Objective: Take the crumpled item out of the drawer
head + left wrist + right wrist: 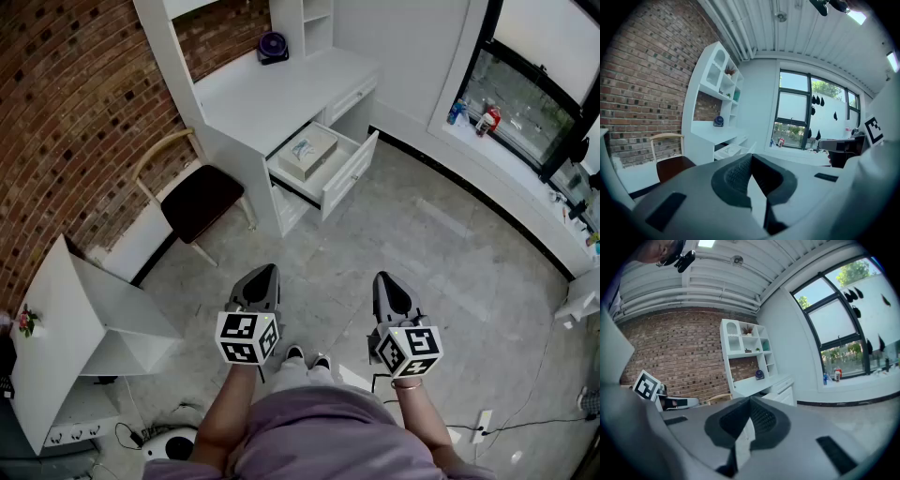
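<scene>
The white desk (272,89) stands against the brick wall with one drawer (349,173) pulled open. A pale, crumpled-looking item (307,152) lies inside it. My left gripper (265,274) and right gripper (389,281) hover side by side over the floor, well short of the drawer, and both point toward it. The jaws of each meet at the tip with nothing between them. In the left gripper view the shut left gripper (751,155) faces the open drawer (732,150) from a distance. The right gripper (750,399) looks toward the desk (764,382).
A wooden chair with a dark seat (200,200) stands left of the desk. A white cabinet (80,328) sits at the near left. A small fan (273,46) is on the desk top. Bottles (473,114) line the window sill. A power strip with cables (482,423) lies on the floor.
</scene>
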Action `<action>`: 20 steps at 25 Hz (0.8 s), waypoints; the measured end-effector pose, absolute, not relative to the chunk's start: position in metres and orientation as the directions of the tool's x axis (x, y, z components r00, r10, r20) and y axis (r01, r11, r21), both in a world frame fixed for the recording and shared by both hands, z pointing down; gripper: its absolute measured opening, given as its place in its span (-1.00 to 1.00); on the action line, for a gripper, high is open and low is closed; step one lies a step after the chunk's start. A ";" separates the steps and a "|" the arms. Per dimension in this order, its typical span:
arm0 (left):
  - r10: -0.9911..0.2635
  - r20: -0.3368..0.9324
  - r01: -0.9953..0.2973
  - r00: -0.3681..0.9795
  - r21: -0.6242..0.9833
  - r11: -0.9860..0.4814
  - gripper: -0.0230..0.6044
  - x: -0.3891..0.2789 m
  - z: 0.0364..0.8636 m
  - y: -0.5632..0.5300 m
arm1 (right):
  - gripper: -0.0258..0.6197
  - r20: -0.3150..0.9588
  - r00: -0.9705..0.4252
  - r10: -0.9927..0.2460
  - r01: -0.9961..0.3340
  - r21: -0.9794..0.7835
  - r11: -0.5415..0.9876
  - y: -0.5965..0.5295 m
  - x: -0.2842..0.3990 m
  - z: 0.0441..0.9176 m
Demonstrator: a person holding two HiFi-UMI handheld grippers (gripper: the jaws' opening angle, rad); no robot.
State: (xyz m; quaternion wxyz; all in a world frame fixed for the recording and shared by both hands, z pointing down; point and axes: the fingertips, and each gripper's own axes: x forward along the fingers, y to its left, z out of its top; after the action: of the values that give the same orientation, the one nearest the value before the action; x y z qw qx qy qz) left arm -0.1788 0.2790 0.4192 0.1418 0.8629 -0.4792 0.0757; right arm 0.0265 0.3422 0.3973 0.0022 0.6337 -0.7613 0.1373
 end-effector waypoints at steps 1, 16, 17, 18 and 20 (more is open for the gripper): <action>-0.806 0.266 -0.848 0.529 0.172 -0.501 -0.93 -0.177 0.419 0.279 | -0.92 0.178 -0.196 -0.964 -0.965 -0.207 0.158 0.343 0.028 0.398; -0.807 0.255 -0.846 0.533 0.151 -0.511 -0.80 -0.154 0.412 0.274 | -0.91 0.169 -0.200 -0.965 -0.959 -0.235 0.157 0.345 0.048 0.399; -0.809 0.249 -0.846 0.533 0.151 -0.511 -0.74 -0.153 0.410 0.271 | -0.91 0.167 -0.200 -0.966 -0.959 -0.235 0.158 0.345 0.049 0.398; -0.811 0.244 -0.847 0.532 0.151 -0.510 -0.69 -0.152 0.408 0.268 | -0.91 0.165 -0.199 -0.966 -0.959 -0.234 0.158 0.344 0.050 0.397; -0.815 0.238 -0.849 0.529 0.151 -0.507 -0.60 -0.152 0.406 0.264 | -0.91 0.167 -0.197 -0.966 -0.960 -0.234 0.156 0.343 0.051 0.399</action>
State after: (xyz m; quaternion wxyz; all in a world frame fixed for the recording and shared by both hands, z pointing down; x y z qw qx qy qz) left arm -0.1515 0.2643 0.4063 0.1247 0.8654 -0.4805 0.0680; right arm 0.0514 0.3433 0.3986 -0.0109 0.6334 -0.7600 0.1450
